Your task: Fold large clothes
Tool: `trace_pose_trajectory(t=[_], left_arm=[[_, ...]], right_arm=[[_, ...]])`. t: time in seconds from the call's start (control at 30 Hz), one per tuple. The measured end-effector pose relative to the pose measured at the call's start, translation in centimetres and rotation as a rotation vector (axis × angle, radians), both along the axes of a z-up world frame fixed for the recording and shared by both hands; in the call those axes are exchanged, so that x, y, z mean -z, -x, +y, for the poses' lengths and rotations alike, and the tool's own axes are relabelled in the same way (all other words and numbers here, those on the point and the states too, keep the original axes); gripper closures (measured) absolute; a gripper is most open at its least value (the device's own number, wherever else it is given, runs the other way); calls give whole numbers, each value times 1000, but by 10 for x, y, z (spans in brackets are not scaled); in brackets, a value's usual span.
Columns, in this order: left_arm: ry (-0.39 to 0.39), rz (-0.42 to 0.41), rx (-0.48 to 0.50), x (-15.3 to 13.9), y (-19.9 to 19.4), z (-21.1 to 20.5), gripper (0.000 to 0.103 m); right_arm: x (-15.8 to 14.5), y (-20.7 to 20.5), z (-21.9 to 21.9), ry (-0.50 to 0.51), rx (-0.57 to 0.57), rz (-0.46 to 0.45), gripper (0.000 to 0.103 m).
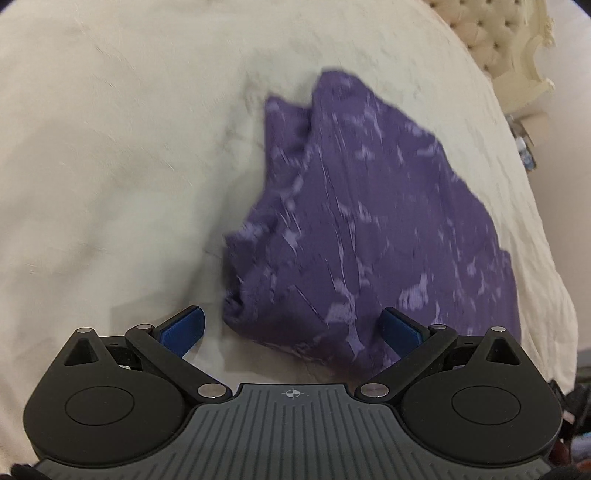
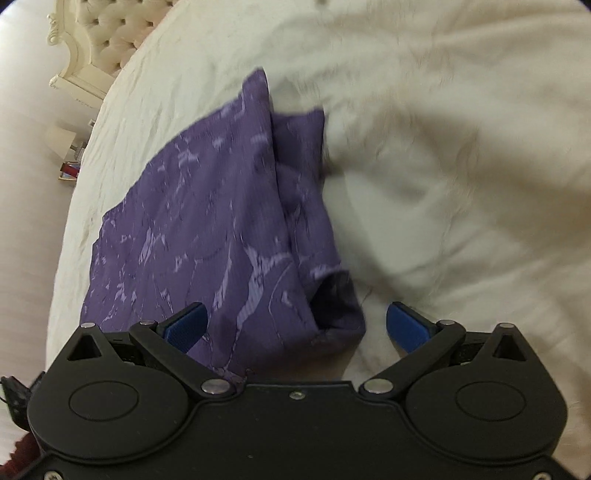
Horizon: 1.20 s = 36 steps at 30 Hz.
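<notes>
A purple patterned garment lies folded in a loose bundle on a cream bedspread. My left gripper is open and empty, just above the garment's near edge, with its blue pads wide apart. In the right wrist view the same garment lies in front and to the left. My right gripper is open and empty over the garment's near corner, where a dark opening in the fabric shows. Both views are motion-blurred.
A cream tufted headboard stands at the bed's far end, also in the right wrist view. A bedside stand with small items sits beside the bed. The bedspread is rumpled to the right.
</notes>
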<state>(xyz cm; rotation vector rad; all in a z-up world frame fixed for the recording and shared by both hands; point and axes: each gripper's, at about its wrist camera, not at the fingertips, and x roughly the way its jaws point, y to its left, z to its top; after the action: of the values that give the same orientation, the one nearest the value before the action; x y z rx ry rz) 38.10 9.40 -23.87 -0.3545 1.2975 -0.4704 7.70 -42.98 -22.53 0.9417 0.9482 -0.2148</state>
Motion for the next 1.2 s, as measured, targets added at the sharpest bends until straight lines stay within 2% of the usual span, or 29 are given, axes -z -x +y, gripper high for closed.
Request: trace_pose_trajectory(t=[0.27,0.4,0.5,0.6,0.63,0.7,0.77,0.8,0.83,0.87,0.9,0.97,1.2], left_arm=[[29,-11,51,22,-33,-31,0],[53,-44,81,24,-44,-36,0],[73,-22,54,26,-48,-36,1],[76,12,1,24,-46,-33,1],[63,19,1,23,-46,-33,4],[42,11,26,18,-44,-37,19],[51,10,35,13,-41,-38,49],[52,12,34,11,-40,-37,55],[61,11,37,8,-39,-36,65],[69,10,42,5,-38,-36,67],[77,12,46,2,-38,-36,68],[87,13,50,-5,-35,-35,70],[153,13,76,-28,-3,-23,71]], right_arm=[[22,-36,0,-105,24,-42,0],[27,-41,-6,-152,67,-97,0],[32,-39,-12,-202,132,-148,0],[33,-39,-12,-227,170,-148,0],[32,-39,-11,-225,166,-141,0],[29,-40,-10,-221,150,-118,0],[24,-44,-8,-211,130,-83,1],[21,-45,-6,-200,116,-63,2],[18,-46,-4,-183,101,-47,10],[14,-48,-1,-153,79,-28,28],[10,-49,2,-125,55,-10,38],[3,-46,4,-111,26,-18,66],[-35,-24,12,-80,-18,-27,70]])
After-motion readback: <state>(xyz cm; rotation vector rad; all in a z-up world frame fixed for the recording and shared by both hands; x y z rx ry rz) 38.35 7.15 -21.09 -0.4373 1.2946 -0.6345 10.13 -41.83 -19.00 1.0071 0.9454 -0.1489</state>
